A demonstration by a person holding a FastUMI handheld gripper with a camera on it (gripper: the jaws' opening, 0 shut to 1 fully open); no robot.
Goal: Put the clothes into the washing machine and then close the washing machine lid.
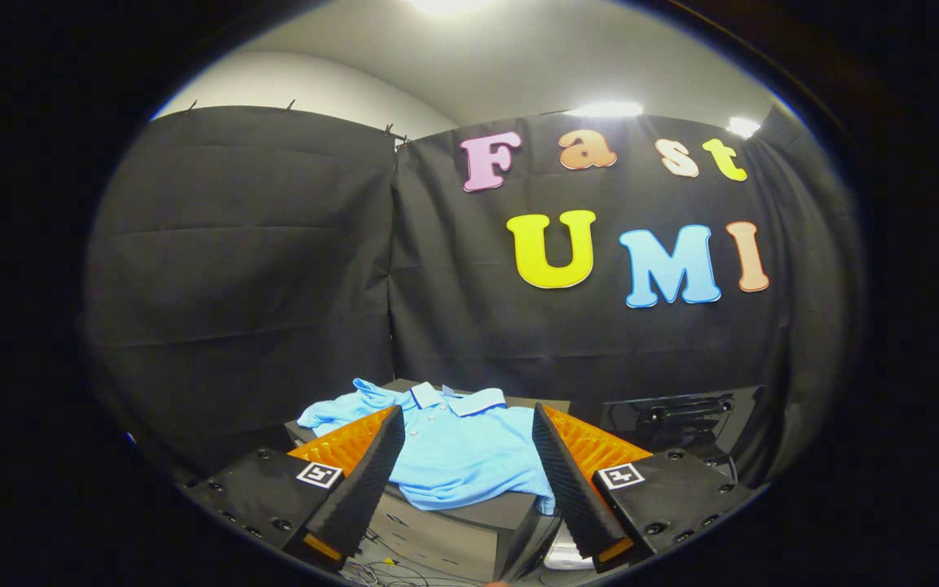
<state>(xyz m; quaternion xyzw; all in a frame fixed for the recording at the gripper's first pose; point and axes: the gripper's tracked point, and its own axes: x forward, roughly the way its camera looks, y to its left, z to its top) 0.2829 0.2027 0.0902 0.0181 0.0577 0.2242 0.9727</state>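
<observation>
Fingers (pixel 392 456) of the gripper (pixel 467 428) spread wide, holding nothing. Beyond them a shirt (pixel 445 448) lies on a box (pixel 478 522).

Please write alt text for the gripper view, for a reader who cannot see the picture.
A light blue polo shirt lies spread on top of a dark box-like unit, framed between the two fingers of the open gripper, which touch nothing. Black cloth walls stand behind, and a dark piece of equipment sits beyond the fingers beside the unit.
</observation>
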